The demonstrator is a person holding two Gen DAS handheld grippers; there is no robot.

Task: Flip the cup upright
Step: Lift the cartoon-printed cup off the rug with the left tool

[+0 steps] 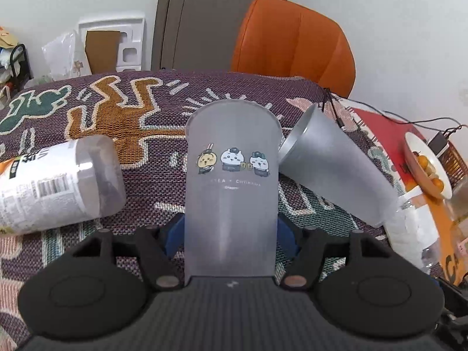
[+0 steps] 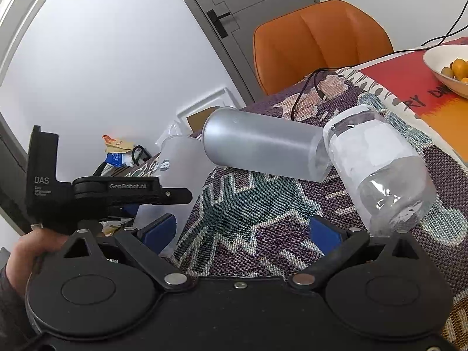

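Labelled cup [image 1: 58, 181] lies on its side at 9 o'clock on the blanket-covered surface [image 1: 140, 122]. Printed cup [image 1: 231, 193] is clenched between the left claw [image 1: 231, 231] pads, rounded base pointing to 12 o'clock. Risk judged: thin frosted wall may slip or buckle while turned, or strike the plain frosted cup [image 1: 336, 169] tilted at 2 o'clock. Right claw [image 2: 242, 228] is held released, grasping nothing.
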